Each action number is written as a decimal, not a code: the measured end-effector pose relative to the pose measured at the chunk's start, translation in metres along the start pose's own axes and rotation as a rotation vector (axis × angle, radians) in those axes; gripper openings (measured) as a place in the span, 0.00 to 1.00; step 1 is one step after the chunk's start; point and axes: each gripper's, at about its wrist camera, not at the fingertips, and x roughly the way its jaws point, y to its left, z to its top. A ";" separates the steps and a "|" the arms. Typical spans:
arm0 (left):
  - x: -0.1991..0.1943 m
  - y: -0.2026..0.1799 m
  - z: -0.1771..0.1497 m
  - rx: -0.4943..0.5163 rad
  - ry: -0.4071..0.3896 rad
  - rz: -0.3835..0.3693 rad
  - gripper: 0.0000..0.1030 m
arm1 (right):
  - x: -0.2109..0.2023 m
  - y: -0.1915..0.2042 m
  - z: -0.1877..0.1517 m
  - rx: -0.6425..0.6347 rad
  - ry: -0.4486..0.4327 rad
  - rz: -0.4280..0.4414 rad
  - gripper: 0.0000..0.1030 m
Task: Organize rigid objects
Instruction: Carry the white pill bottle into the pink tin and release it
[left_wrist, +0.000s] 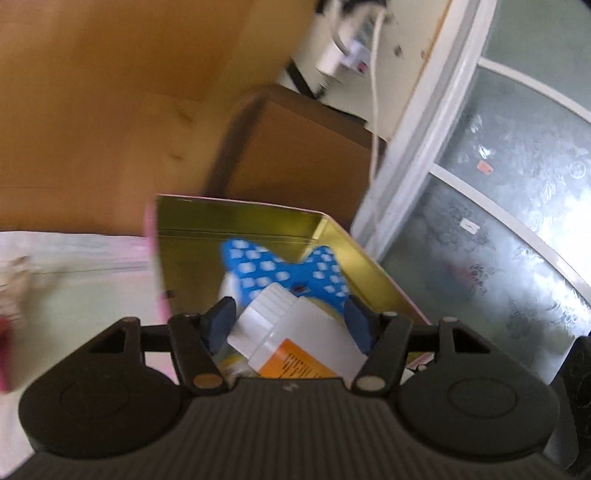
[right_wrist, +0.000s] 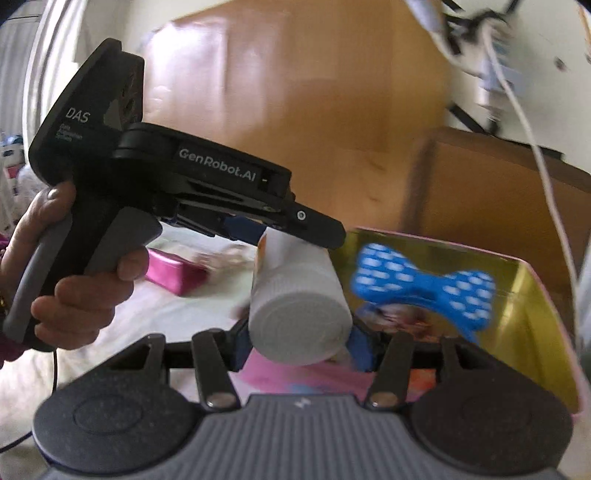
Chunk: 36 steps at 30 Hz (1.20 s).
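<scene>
A white pill bottle (left_wrist: 295, 338) with a ribbed cap and an orange label is held in my left gripper (left_wrist: 291, 325), whose blue pads close on its sides. It hangs over the open gold tin box (left_wrist: 236, 225). A blue bone-shaped toy with white dots (left_wrist: 288, 273) lies in the box. In the right wrist view the left gripper (right_wrist: 288, 229) holds the bottle (right_wrist: 299, 314) from above, cap toward the camera. My right gripper (right_wrist: 299, 347) has its blue pads at either side of the cap; whether they touch it is unclear. The toy (right_wrist: 424, 284) sits in the box (right_wrist: 524, 314).
A pink box (right_wrist: 173, 273) lies on the pale cloth surface (right_wrist: 192, 306) to the left. A wooden headboard (left_wrist: 110, 92) and a brown cabinet (left_wrist: 295, 147) stand behind. A white cable (left_wrist: 375, 92) hangs by a frosted glass door (left_wrist: 498, 203) on the right.
</scene>
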 end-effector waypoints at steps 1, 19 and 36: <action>0.012 -0.004 0.002 0.000 0.015 -0.009 0.66 | 0.000 -0.010 0.001 0.006 0.017 -0.008 0.49; 0.069 -0.020 0.021 0.131 0.014 0.279 0.75 | 0.051 -0.083 -0.011 0.153 0.076 -0.148 0.59; -0.058 -0.038 -0.053 0.231 -0.077 0.507 0.80 | -0.068 -0.041 -0.053 0.525 -0.201 -0.115 0.62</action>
